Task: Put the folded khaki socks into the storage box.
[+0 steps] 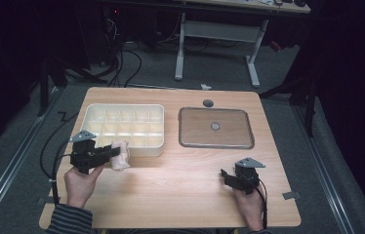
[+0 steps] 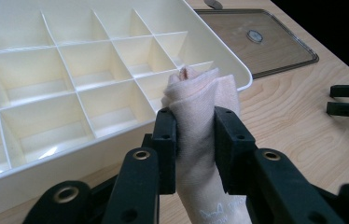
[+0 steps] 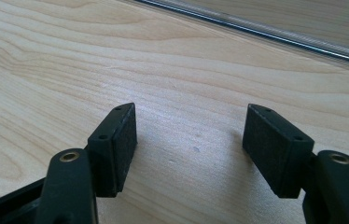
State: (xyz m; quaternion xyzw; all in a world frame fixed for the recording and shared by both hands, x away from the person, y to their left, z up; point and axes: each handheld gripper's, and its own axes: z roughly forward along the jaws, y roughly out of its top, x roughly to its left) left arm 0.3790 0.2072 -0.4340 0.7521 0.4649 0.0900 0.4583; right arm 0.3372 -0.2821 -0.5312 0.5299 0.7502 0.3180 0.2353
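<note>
Wooden table (image 1: 180, 185), dim room: compartment tray (image 1: 97, 113) upper left, flat lid (image 1: 190, 139) right of it.
Left gripper (image 1: 114, 151) clamps rolled pink cloth (image 2: 200, 107) at tray's near edge; right gripper (image 3: 189, 144) gapes unloaded, lower right.

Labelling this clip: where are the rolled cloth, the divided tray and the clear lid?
rolled cloth (image 2: 200, 100), left gripper view, its upper fold.
divided tray (image 1: 157, 146), high view, near right corner.
clear lid (image 1: 192, 127), high view, left part.
</note>
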